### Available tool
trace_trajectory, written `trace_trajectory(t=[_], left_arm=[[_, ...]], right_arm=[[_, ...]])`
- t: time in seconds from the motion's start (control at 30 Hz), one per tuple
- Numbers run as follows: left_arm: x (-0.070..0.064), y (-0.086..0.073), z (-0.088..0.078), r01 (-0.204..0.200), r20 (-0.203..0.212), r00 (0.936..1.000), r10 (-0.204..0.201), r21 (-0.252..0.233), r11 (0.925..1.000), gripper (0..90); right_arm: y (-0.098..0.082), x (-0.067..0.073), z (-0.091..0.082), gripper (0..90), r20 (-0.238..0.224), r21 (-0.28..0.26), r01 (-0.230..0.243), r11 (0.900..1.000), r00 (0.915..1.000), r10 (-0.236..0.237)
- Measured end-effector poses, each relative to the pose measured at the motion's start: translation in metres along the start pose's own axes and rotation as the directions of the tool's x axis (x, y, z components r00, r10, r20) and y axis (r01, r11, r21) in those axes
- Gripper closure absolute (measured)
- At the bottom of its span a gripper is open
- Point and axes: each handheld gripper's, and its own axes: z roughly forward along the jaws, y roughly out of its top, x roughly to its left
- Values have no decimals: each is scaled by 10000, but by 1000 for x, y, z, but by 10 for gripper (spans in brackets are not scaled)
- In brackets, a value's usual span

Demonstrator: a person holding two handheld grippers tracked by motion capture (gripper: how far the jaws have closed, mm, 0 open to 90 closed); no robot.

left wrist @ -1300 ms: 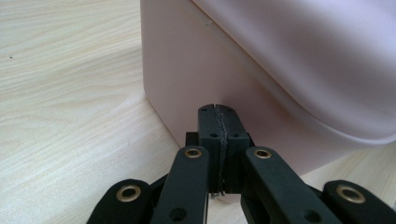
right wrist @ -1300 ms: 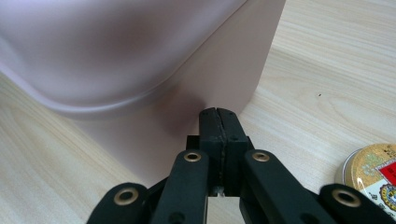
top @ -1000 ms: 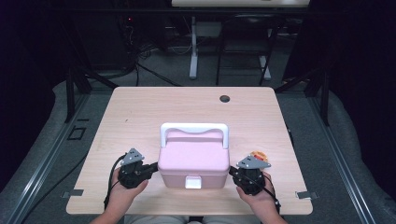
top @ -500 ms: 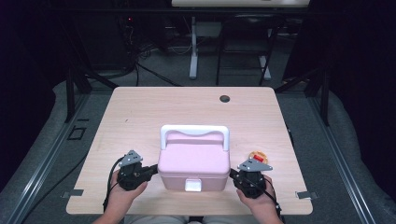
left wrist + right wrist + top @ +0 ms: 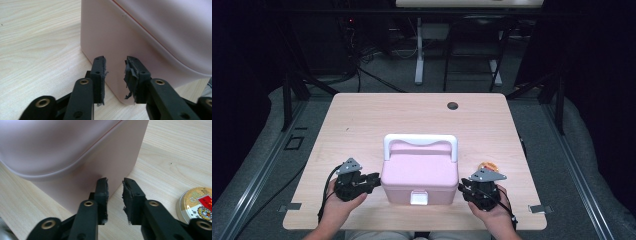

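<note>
A pink box (image 5: 420, 175) with a white handle (image 5: 420, 140) and a white front latch (image 5: 419, 198) stands near the table's front edge. My left gripper (image 5: 373, 181) lies at the box's left side, pointing at it. In the left gripper view the left gripper (image 5: 115, 75) has its jaws a little apart, nothing between them, with the pink box wall (image 5: 110, 37) just beyond. My right gripper (image 5: 461, 188) lies at the box's right side. The right gripper (image 5: 115, 192) stands open by a narrow gap at the box corner (image 5: 120, 155).
A round gold tin (image 5: 487, 166) with a red label lies on the table just behind the right gripper, also the tin (image 5: 197, 203) at the right edge. A dark cable hole (image 5: 452, 105) sits at the far side of the wooden table (image 5: 362, 125).
Both grippers have drawn back slightly toward the near edge, staying at the box's two sides. The box has barely shifted.
</note>
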Motion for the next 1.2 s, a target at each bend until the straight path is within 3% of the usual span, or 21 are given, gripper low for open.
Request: trace_trajectory(t=[0.27,0.6,0.77,0.87,0.97,1.2], left_arm=[[6,15,-10,-379,-83,9992,380,61,9993,520],[10,36,-26,-805,-67,9967,808,284,9963,453],[8,45,-33,-888,105,9960,886,204,9958,445],[7,50,-36,-978,261,9948,982,-154,9951,446],[7,55,-38,-1026,334,9941,1032,-177,9946,449],[7,68,-37,-956,226,9952,950,232,9952,408]], right_arm=[[13,-8,-9,586,-230,189,52,9998,9997,-47],[29,-18,-20,465,-142,435,523,9977,9986,-518],[37,-21,-29,451,82,335,1005,9944,9949,-1008],[42,-24,-34,453,-204,250,812,9964,9965,-807],[48,-26,-39,459,-545,179,532,9984,9972,-522],[63,-24,-44,458,-773,272,932,9953,9929,-908]])
